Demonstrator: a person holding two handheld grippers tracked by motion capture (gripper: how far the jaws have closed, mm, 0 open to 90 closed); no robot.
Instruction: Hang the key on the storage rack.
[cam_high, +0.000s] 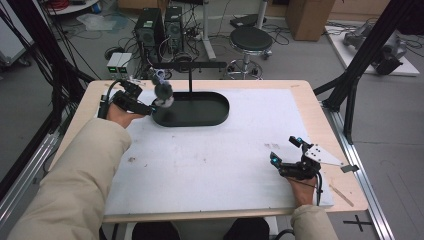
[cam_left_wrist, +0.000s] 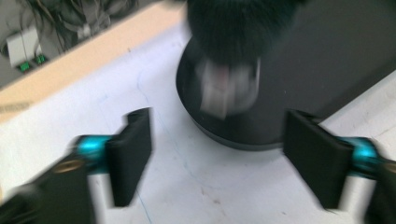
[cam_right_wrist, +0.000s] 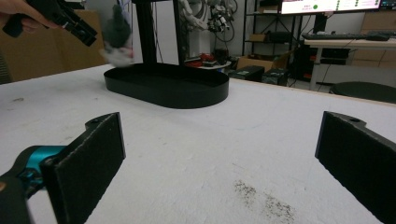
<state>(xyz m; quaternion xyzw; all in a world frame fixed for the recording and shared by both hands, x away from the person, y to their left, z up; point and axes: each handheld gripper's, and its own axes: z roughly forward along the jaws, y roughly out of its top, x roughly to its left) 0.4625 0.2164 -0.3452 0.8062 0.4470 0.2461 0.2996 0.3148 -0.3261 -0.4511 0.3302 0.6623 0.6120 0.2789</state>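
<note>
A wooden bench (cam_high: 310, 107) carries a white mat (cam_high: 210, 160). A black oval tray (cam_high: 210, 117) with an upright post (cam_high: 190, 82) sits on the mat. The left tool (cam_high: 150, 107) hovers at the tray's left end, beside a blurred grey object (cam_high: 163, 91). The right tool (cam_high: 285, 150), jaws apart, rests well to the tray's right, nearer the person.

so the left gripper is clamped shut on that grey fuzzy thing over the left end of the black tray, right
Not quite. The left gripper is open: in the left gripper view its jaws stand wide apart, and the grey fuzzy thing sits ahead of them, not between them. It is over the left end of the black tray.
</note>
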